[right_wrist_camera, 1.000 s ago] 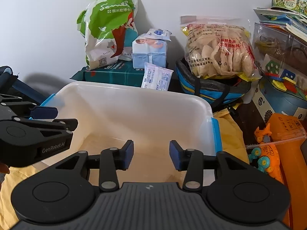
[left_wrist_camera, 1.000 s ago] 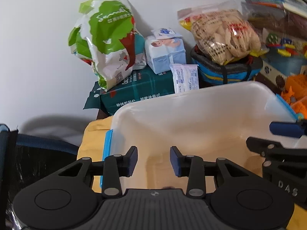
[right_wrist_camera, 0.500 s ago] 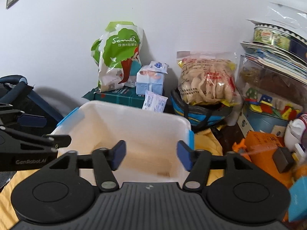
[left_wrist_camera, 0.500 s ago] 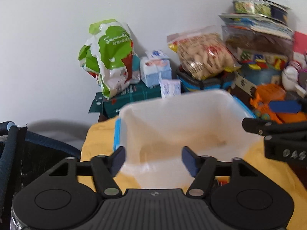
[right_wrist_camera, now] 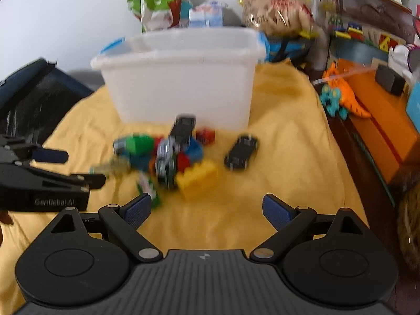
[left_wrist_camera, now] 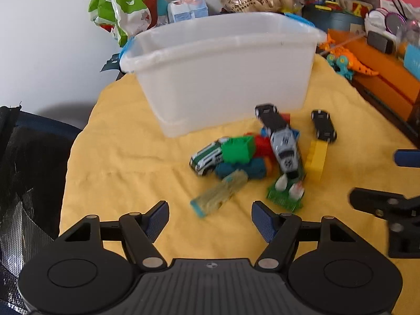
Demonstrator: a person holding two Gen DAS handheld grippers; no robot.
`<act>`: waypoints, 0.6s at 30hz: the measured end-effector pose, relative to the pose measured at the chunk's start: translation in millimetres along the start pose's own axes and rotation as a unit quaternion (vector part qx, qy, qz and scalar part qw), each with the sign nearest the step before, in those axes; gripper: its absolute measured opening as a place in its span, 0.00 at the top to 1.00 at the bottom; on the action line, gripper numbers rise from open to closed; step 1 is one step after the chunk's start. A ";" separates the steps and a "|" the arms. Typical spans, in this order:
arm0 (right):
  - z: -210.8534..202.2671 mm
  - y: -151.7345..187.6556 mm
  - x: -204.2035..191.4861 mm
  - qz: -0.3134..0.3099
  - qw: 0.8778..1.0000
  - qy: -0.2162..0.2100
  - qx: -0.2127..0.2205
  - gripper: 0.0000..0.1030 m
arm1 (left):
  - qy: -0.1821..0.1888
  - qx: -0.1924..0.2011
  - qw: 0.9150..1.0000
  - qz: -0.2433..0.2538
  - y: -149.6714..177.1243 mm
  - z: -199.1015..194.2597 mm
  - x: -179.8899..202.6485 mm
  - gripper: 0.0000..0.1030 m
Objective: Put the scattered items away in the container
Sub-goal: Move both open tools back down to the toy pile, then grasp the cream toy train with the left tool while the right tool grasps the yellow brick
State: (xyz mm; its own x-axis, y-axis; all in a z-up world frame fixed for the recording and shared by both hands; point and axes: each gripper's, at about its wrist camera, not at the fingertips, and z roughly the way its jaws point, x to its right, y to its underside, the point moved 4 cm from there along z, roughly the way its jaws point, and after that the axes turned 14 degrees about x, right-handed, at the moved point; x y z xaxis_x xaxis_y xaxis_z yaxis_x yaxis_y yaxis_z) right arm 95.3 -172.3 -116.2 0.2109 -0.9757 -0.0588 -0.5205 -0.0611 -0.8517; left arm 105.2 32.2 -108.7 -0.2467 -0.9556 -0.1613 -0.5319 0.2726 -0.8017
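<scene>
A translucent white container (left_wrist_camera: 225, 73) stands on a yellow cloth (left_wrist_camera: 126, 162); it also shows in the right wrist view (right_wrist_camera: 181, 78). In front of it lies a pile of toys: a green-white car (left_wrist_camera: 207, 156), a grey car (left_wrist_camera: 284, 147), a black car (left_wrist_camera: 324, 128), a yellow brick (left_wrist_camera: 317, 158), a clear tube (left_wrist_camera: 219, 193) and green, red and blue blocks. My left gripper (left_wrist_camera: 210, 219) is open and empty, just short of the tube. My right gripper (right_wrist_camera: 207, 210) is open and empty, near the yellow brick (right_wrist_camera: 197, 177) and black car (right_wrist_camera: 241, 152).
Snack bags (left_wrist_camera: 126, 5), a tissue pack (left_wrist_camera: 187, 8) and boxes stand behind the container. An orange dinosaur toy (left_wrist_camera: 346, 60) and an orange box (left_wrist_camera: 386, 78) lie right of the cloth. A dark bag (left_wrist_camera: 26, 173) is at the left.
Both grippers have pulled back from over the container and tilted down, and their jaws have opened wider. The toy pile in front of the container has come into view.
</scene>
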 end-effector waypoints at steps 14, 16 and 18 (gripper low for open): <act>-26.9 35.6 13.8 0.039 0.998 0.052 -0.023 0.09 | 0.104 -0.015 0.992 0.070 0.8 51.6 -6.8 0.63; -29.6 37.6 14.4 0.041 0.997 0.061 -0.022 0.09 | 0.113 -0.022 0.992 0.046 1.4 49.5 -6.8 0.75; -29.5 39.3 14.8 0.046 0.996 0.070 -0.022 0.09 | 0.111 -0.021 0.993 0.043 4.2 43.1 -3.4 0.75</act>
State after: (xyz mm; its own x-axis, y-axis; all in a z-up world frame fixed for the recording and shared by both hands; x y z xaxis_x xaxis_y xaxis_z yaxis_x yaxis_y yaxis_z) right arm 53.5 -195.3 -135.2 0.0455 -0.9972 -0.0599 -0.5689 0.0234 -0.8221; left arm 138.7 31.8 -136.3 -0.4616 -0.8821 -0.0935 -0.5332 0.3602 -0.7655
